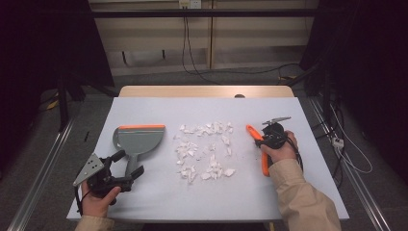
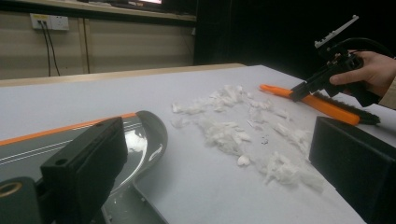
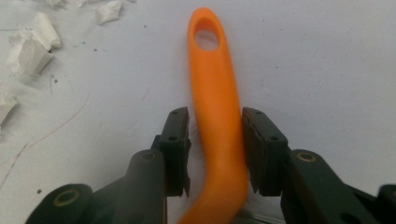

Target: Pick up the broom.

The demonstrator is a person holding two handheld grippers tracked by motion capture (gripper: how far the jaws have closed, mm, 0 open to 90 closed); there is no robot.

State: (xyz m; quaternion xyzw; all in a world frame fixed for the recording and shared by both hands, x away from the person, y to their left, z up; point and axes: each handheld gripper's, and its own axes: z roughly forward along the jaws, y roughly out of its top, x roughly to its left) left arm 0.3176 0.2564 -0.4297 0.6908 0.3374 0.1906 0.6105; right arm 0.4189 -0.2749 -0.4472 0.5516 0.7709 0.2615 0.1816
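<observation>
Inspecting the white table (image 1: 159,202), we find the right gripper (image 3: 215,149) set over the handle of an orange brush (image 3: 215,93). Its jaws stand on either side of that handle, pads against it or nearly so; we cannot tell whether they pinch. The brush lies flat to the right of a scatter of white paper scraps (image 1: 204,149), its holed end pointing away from the person. The left gripper (image 1: 129,175) rests at the near left with jaws spread wide, nothing between them, just beside the handle of a grey dustpan (image 1: 138,139) with an orange front edge.
</observation>
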